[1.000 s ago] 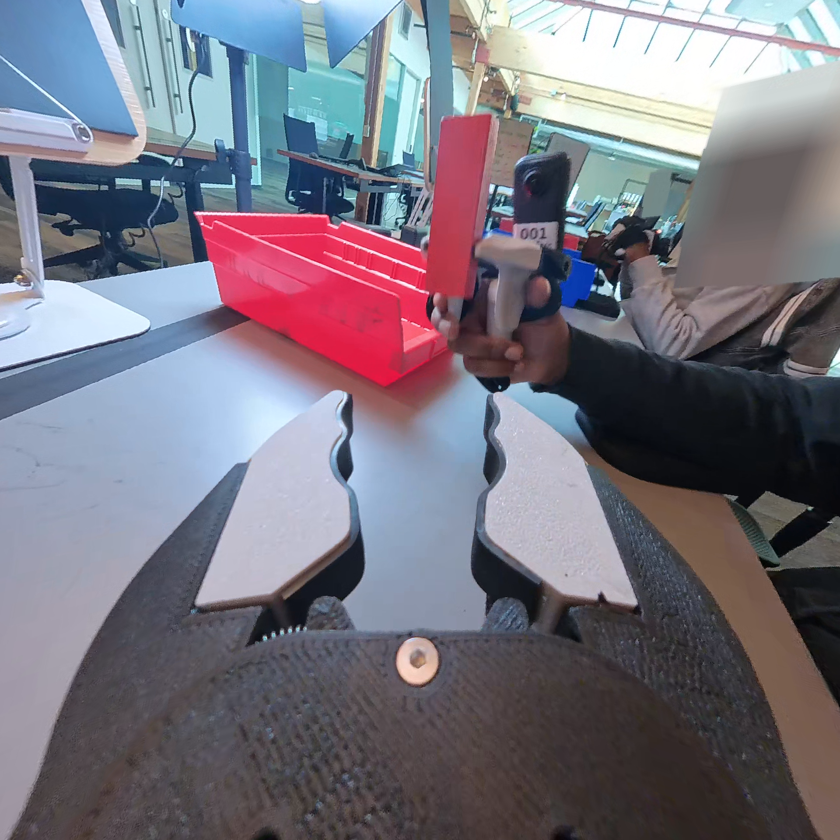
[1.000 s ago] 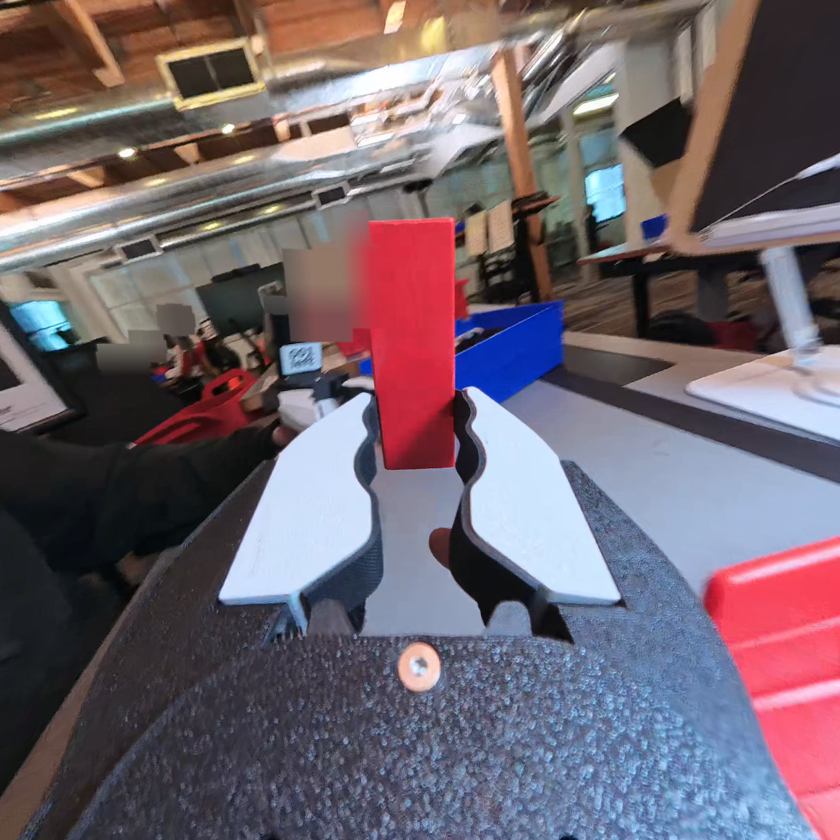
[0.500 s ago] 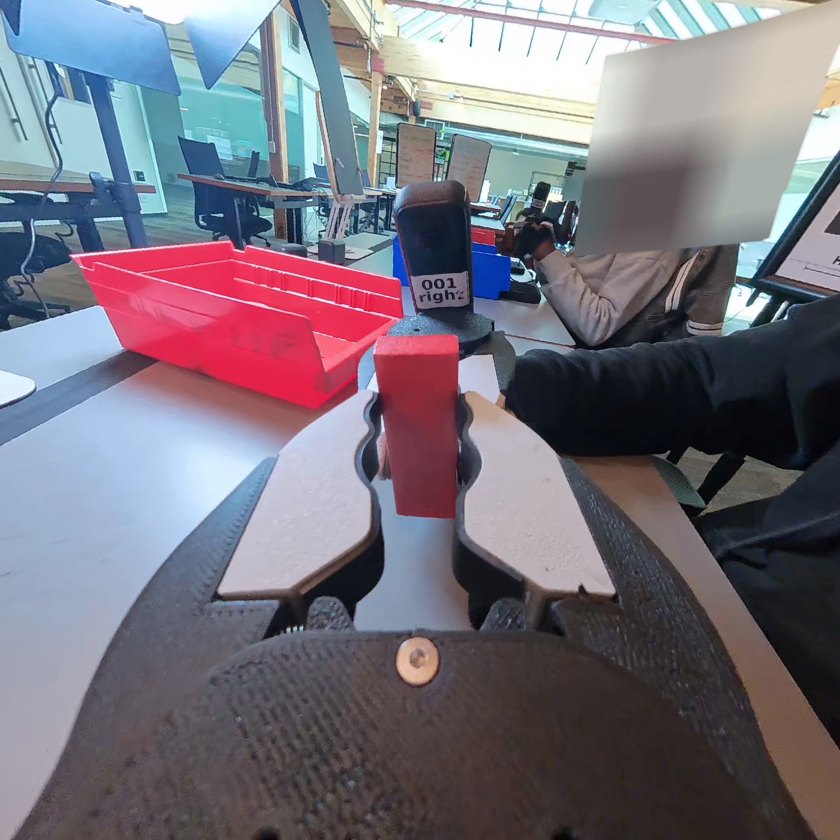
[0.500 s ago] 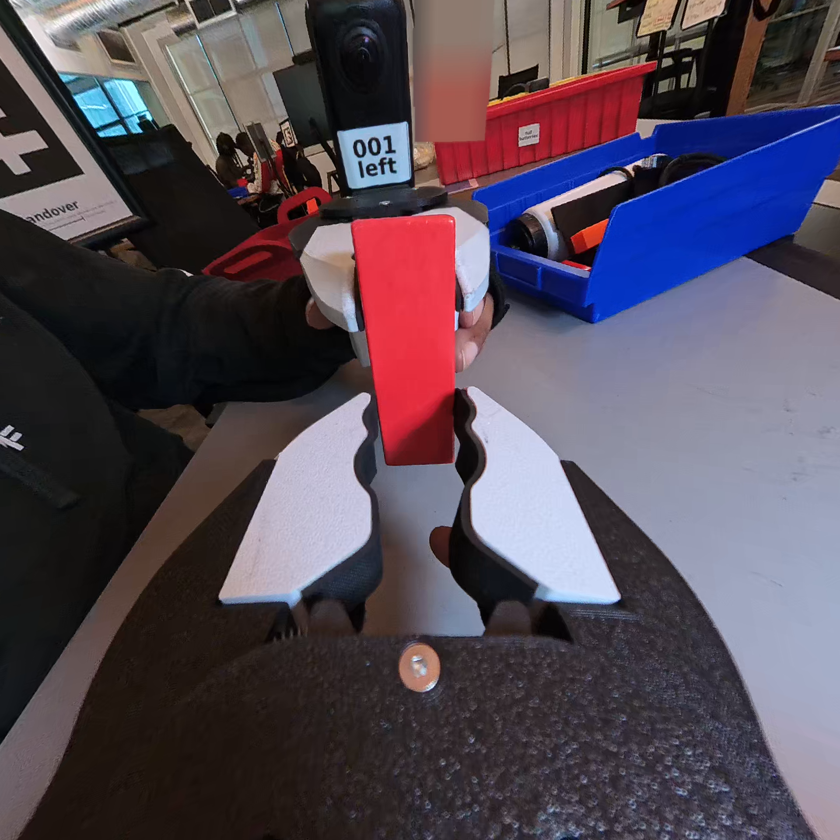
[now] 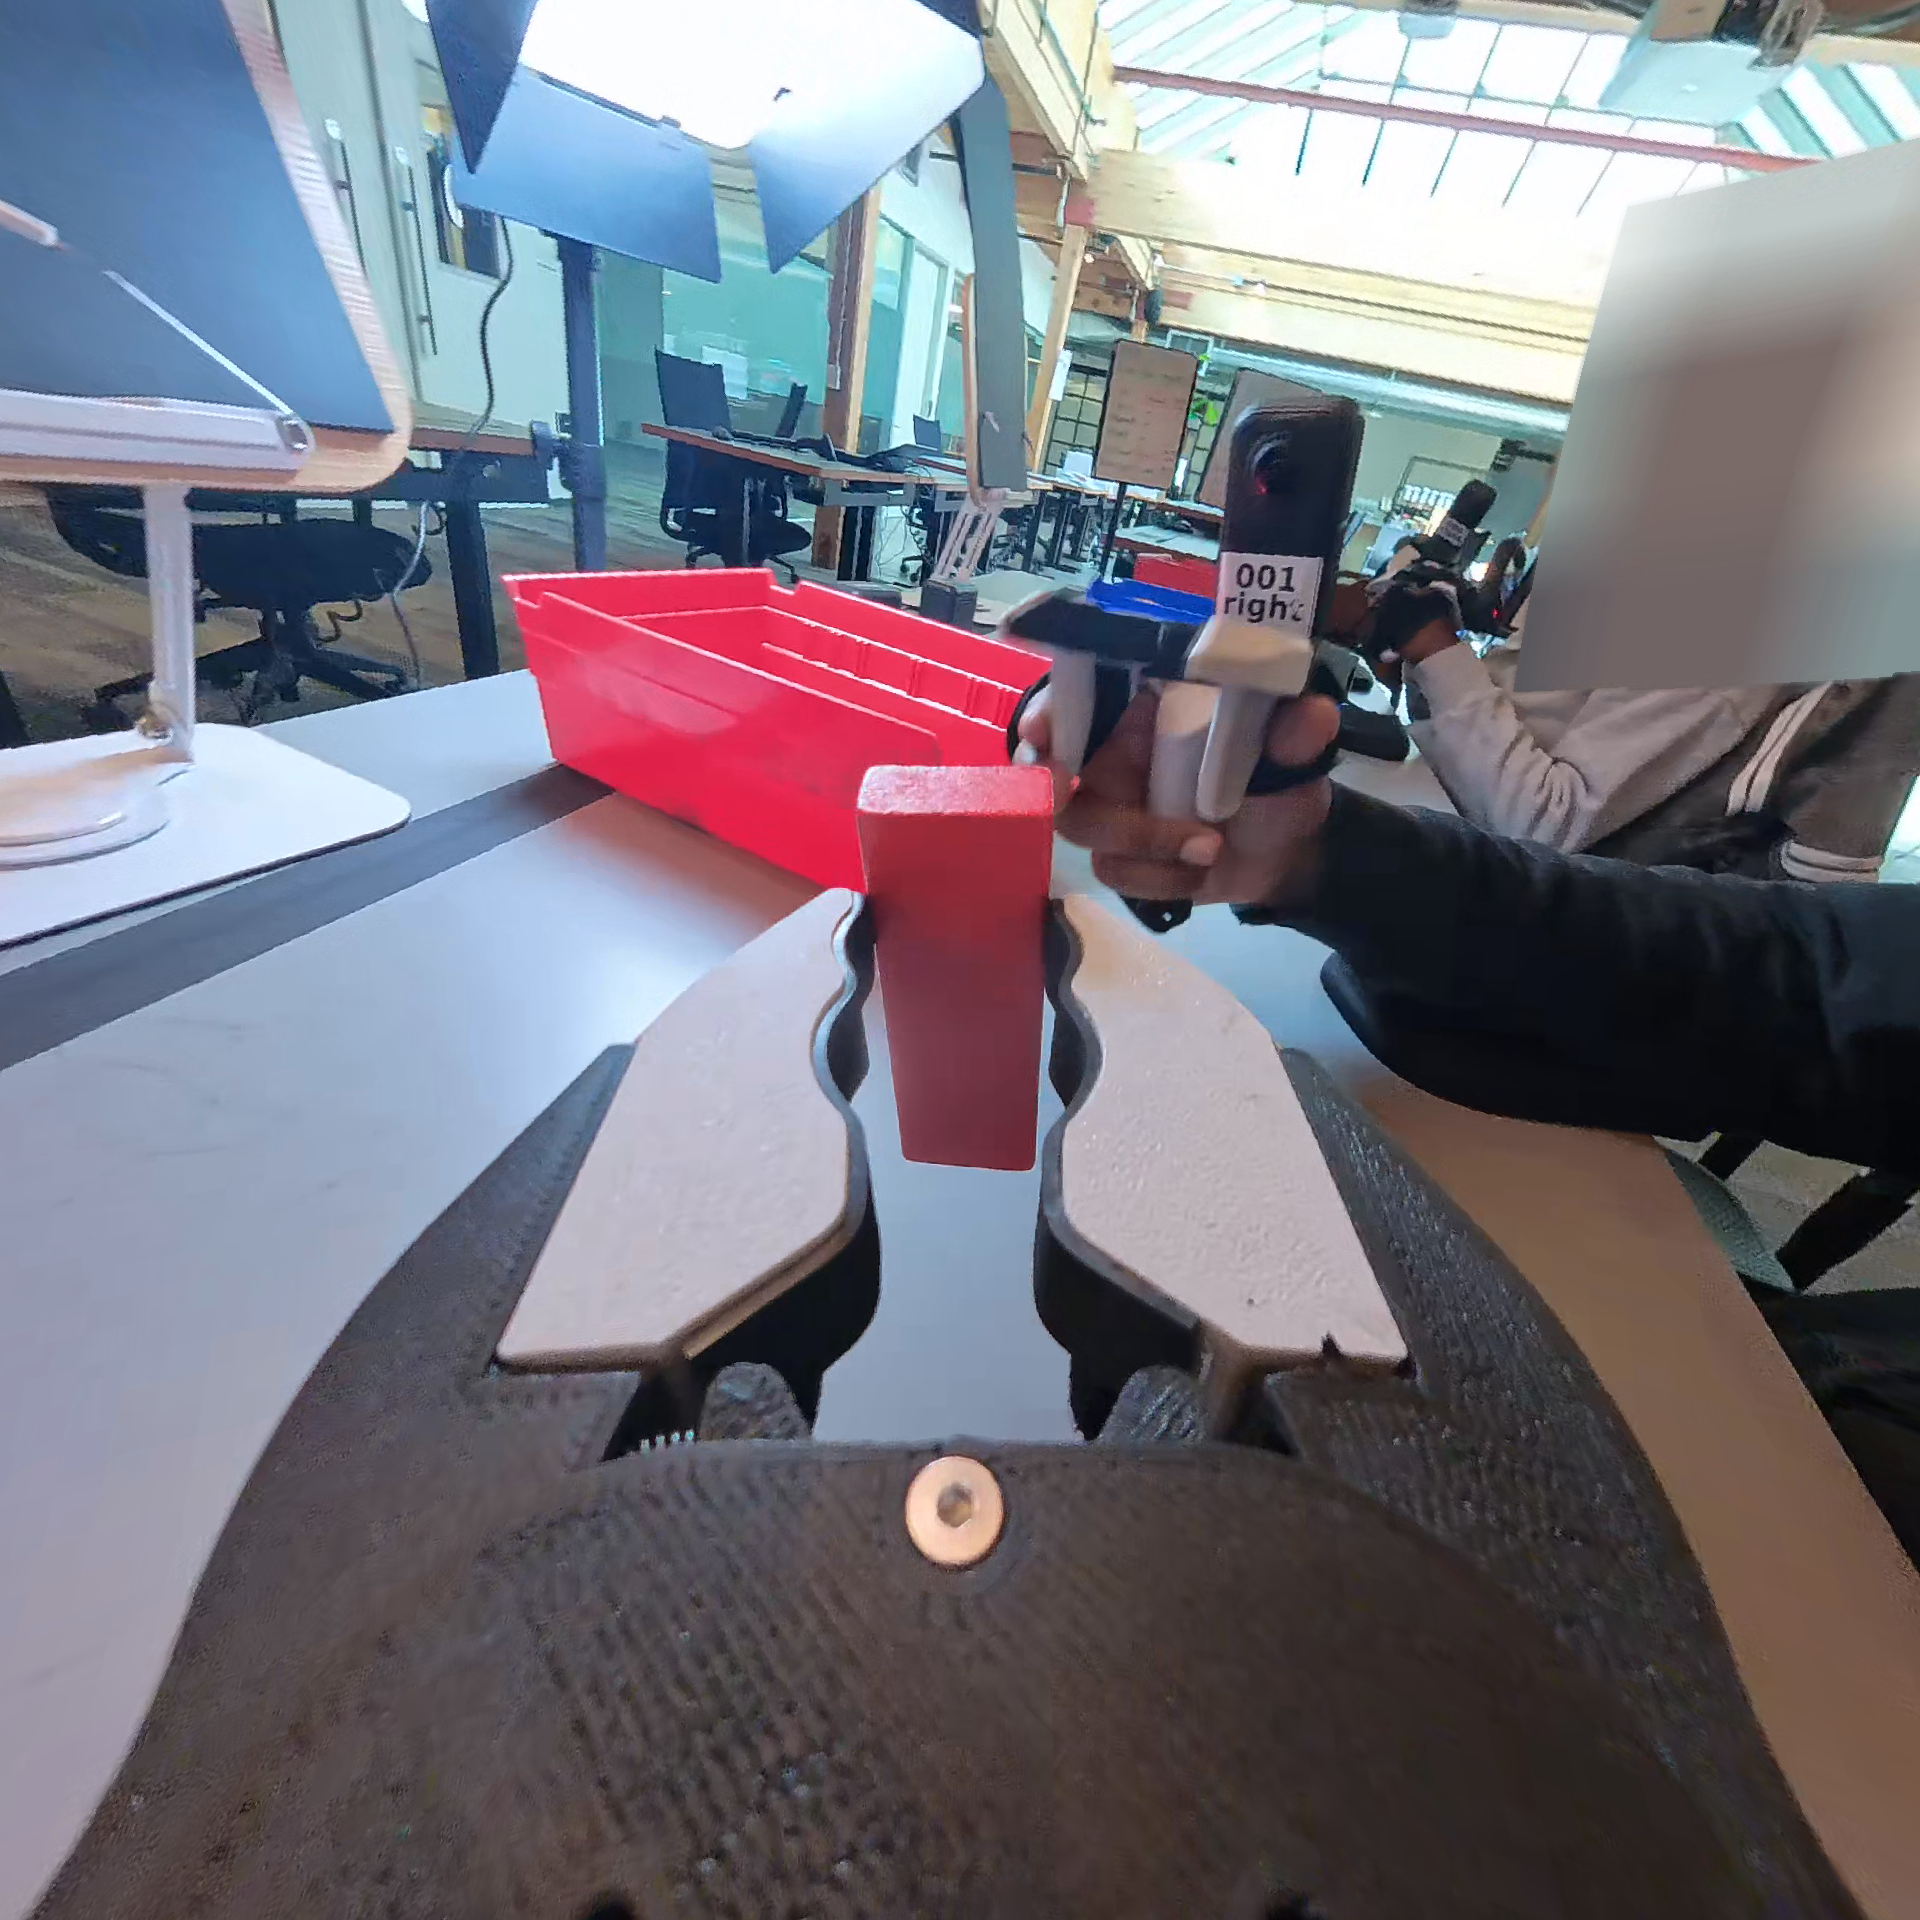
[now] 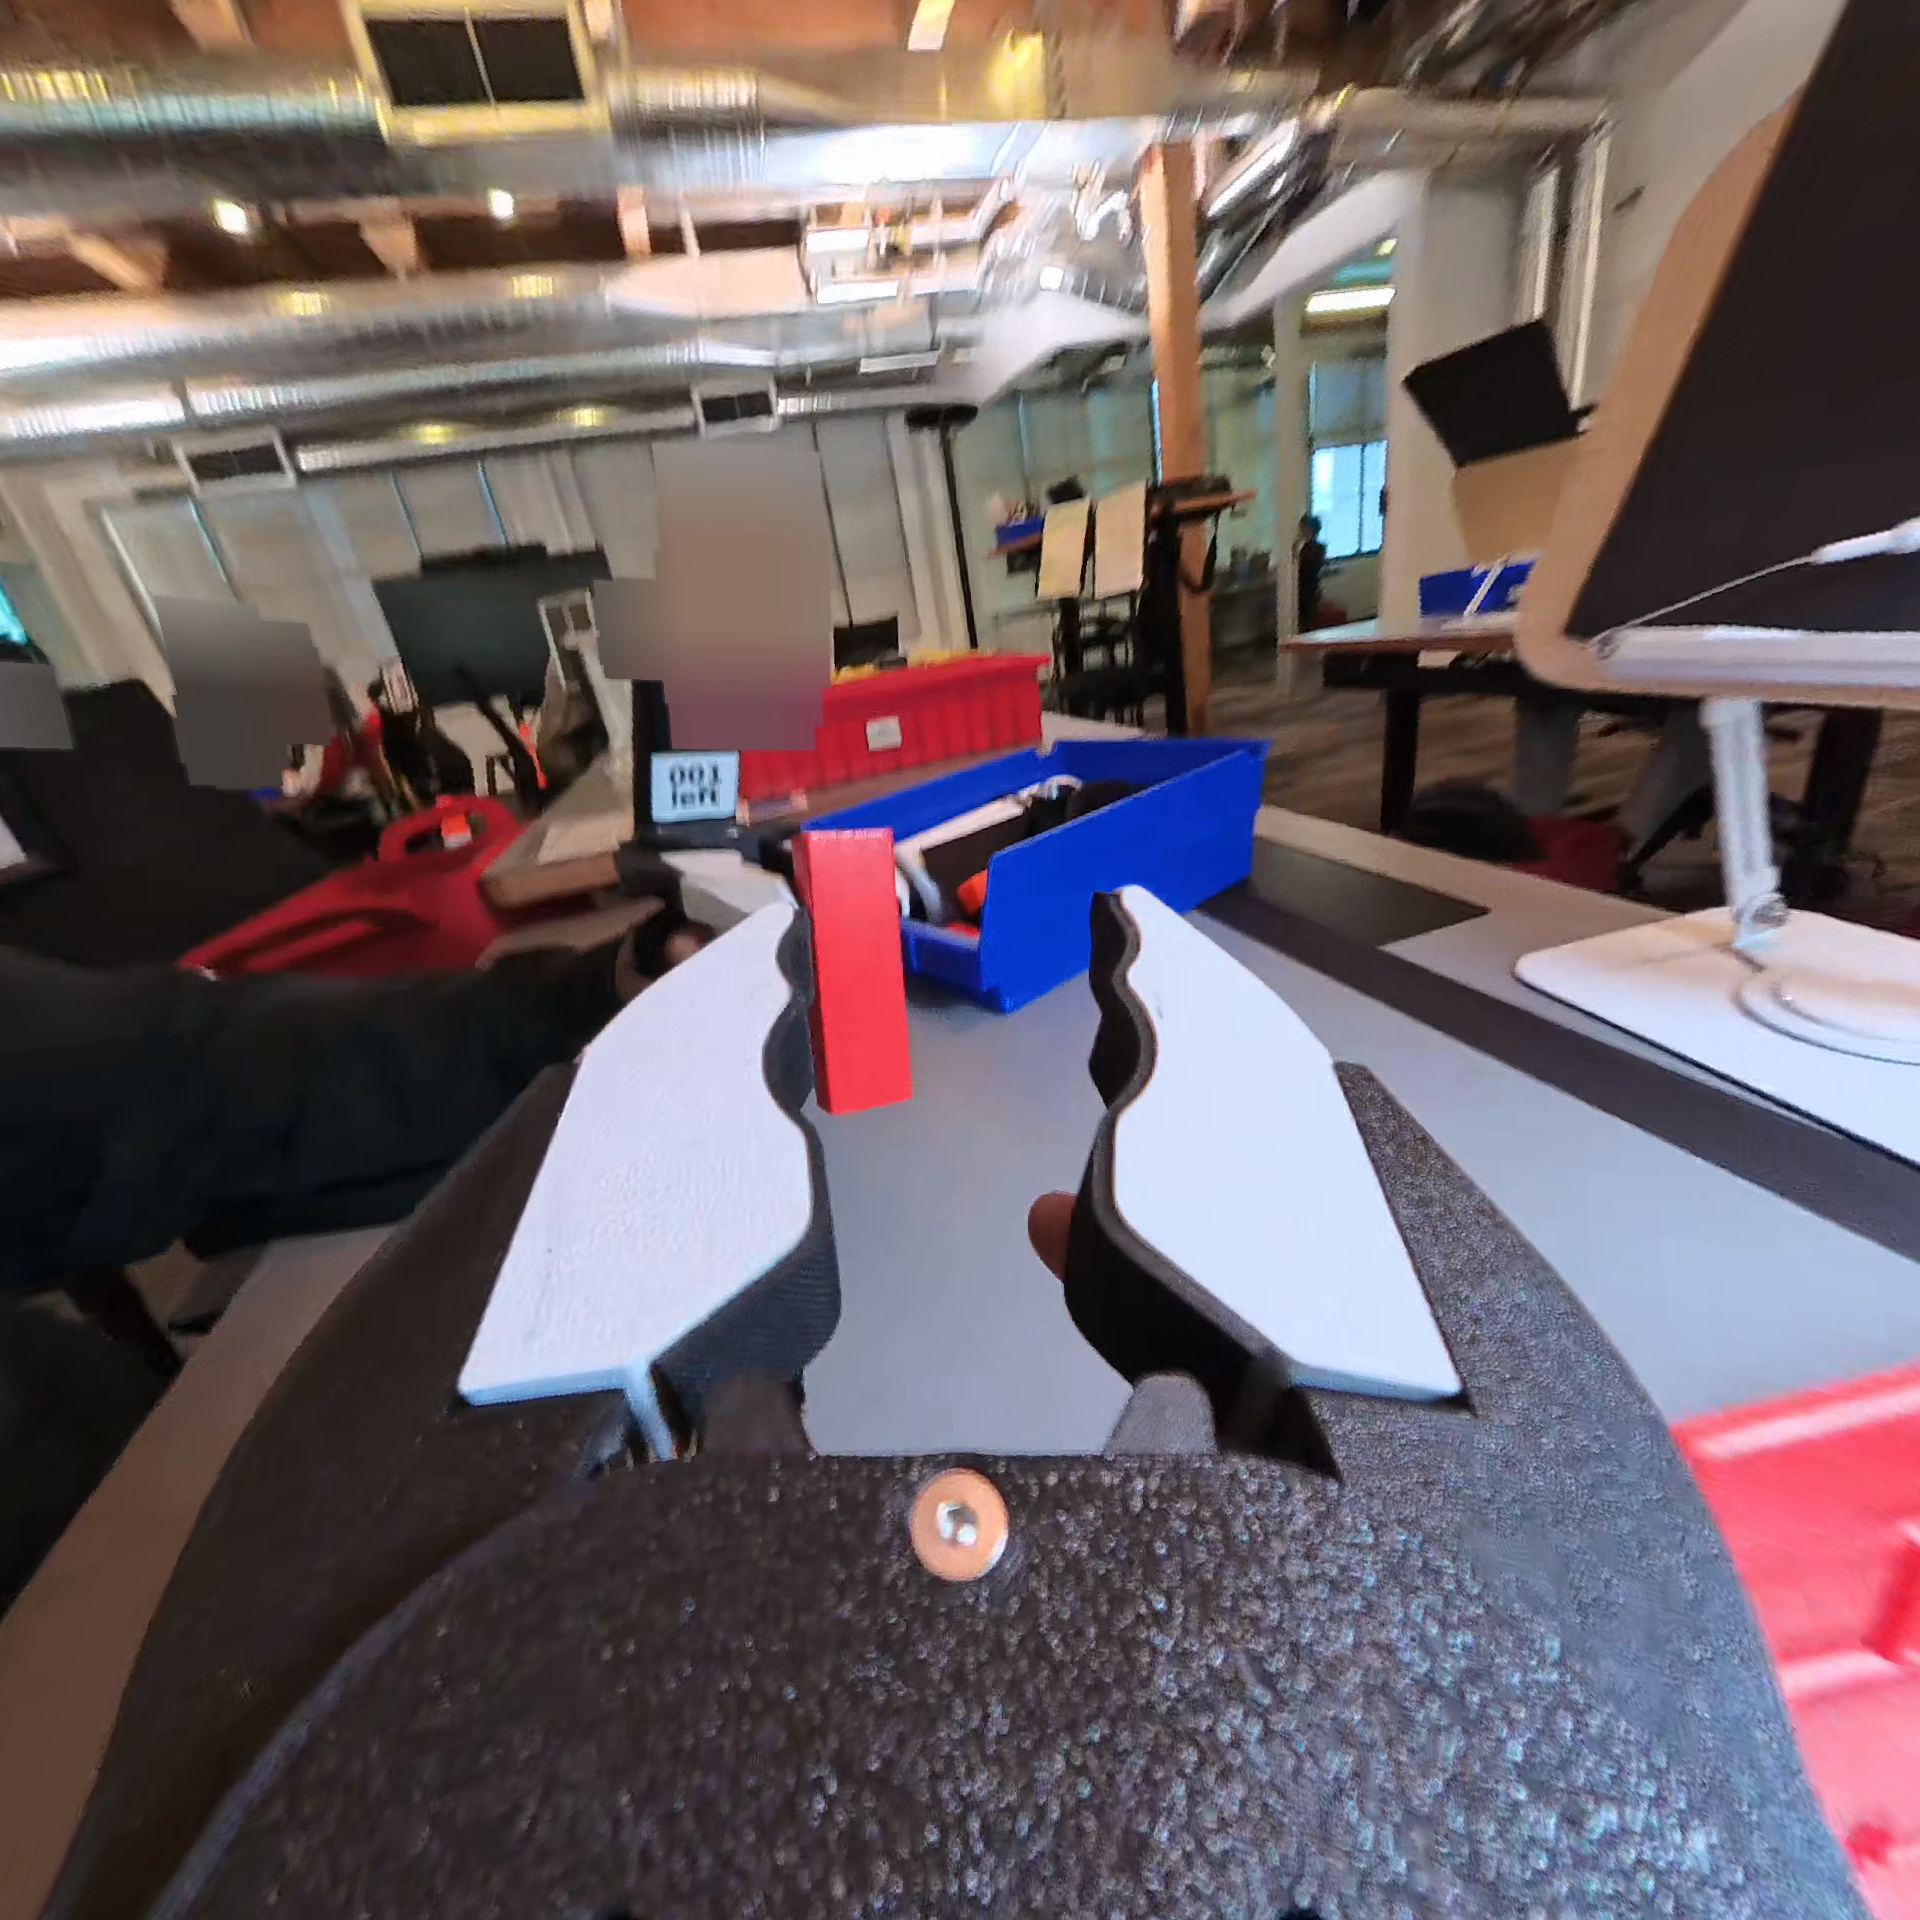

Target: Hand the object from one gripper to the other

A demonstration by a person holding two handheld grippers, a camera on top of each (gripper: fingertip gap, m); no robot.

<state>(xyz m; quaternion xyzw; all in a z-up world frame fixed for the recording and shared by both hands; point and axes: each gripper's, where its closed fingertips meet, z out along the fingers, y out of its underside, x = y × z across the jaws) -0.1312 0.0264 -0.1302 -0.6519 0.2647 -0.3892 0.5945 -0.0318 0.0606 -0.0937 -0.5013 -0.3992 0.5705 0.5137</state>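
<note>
Looking along my left gripper, I see its fingers clamped on the red block, which stands upright between them with its lower end hanging clear above the grey counter. In the right wrist view my right gripper is released, its fingers spread wide with nothing between them; the block shows farther off, just beside the left finger from this angle, and I cannot tell whether it touches it. The left gripper that holds it there is mostly hidden behind that finger and a dark sleeve. From the left view the hand on the right gripper's handle is plain, but the fingers themselves are hard to make out, seen side-on. A red bin lies on the counter at the far left of the block; in the right view only its near corner shows, cut off at the frame edge. A blue bin sits farther off, its contents too cluttered to name. A white lamp base rests at the far left. The ceiling in the right view is smeared with blur; beyond the counter are office desks, chairs and seated people.
</note>
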